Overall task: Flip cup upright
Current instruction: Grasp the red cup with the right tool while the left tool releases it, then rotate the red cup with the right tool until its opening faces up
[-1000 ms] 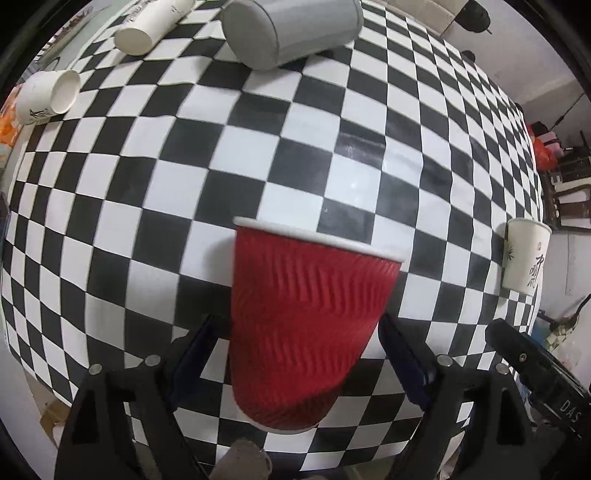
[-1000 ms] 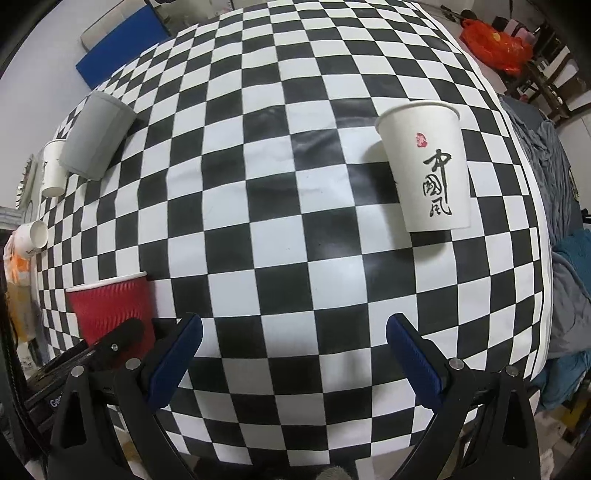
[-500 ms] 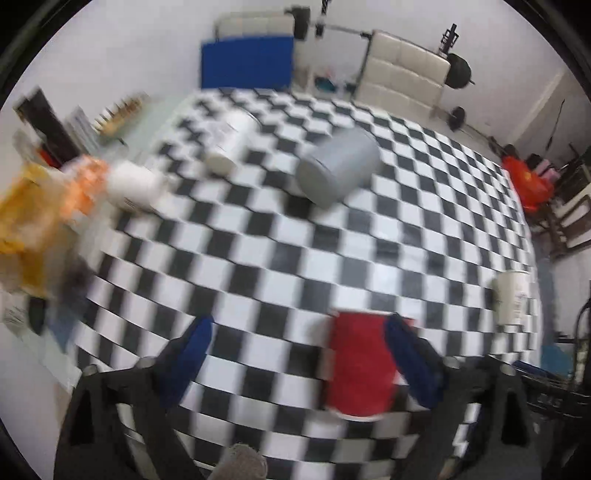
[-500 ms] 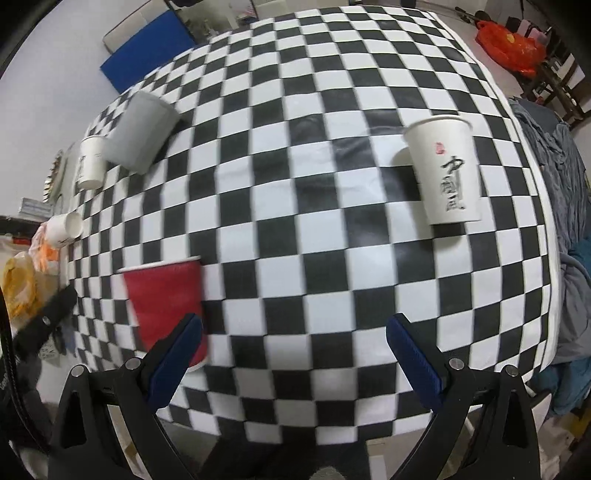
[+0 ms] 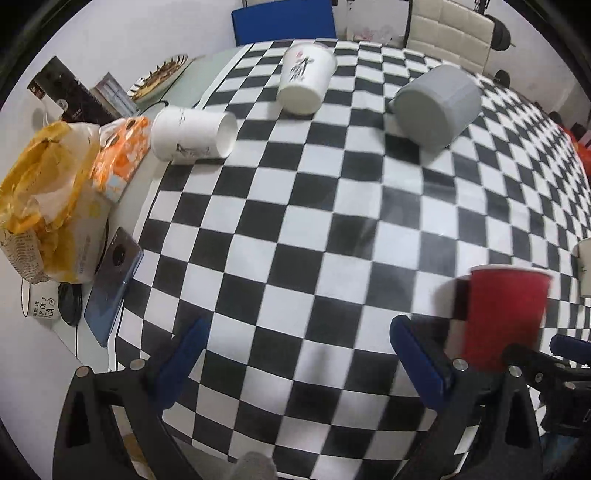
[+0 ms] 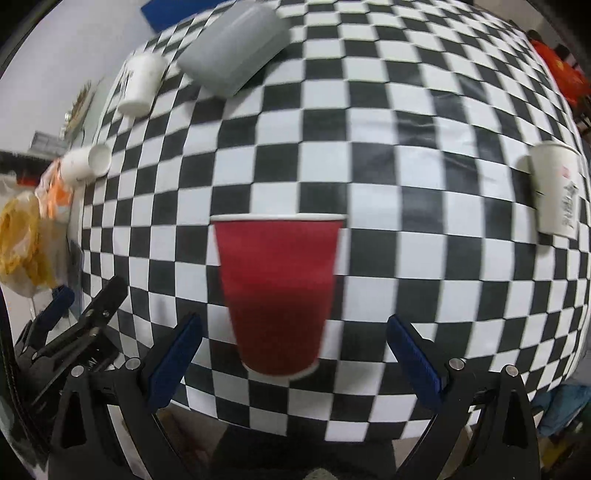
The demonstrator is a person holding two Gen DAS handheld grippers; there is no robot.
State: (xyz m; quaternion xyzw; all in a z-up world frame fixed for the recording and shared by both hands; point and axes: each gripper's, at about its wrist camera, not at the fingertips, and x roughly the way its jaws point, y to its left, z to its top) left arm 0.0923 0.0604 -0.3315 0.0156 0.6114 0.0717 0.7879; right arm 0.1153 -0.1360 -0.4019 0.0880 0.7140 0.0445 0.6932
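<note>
A red paper cup (image 6: 277, 291) stands upright on the checkered table, rim up. It also shows in the left wrist view (image 5: 502, 314) at the lower right. My right gripper (image 6: 291, 362) is open, its blue pads on either side of the cup's lower part without touching it. My left gripper (image 5: 295, 362) is open and empty, to the left of the red cup. A grey cup (image 5: 436, 107), a white printed cup (image 5: 306, 81) and a white cup (image 5: 192, 136) lie on their sides at the far part of the table. Another white printed cup (image 6: 554, 192) stands upright at the right.
The table's left side holds a yellow bag (image 5: 40, 192), an orange pack (image 5: 118, 158), a phone (image 5: 112, 284), a mug (image 5: 37, 306) and books (image 5: 74, 96). A blue chair (image 5: 284, 18) and a white chair (image 5: 447, 26) stand behind the table.
My left gripper let go of the red cup and swung left, away from it. My right gripper moved left until the cup stands between its open pads.
</note>
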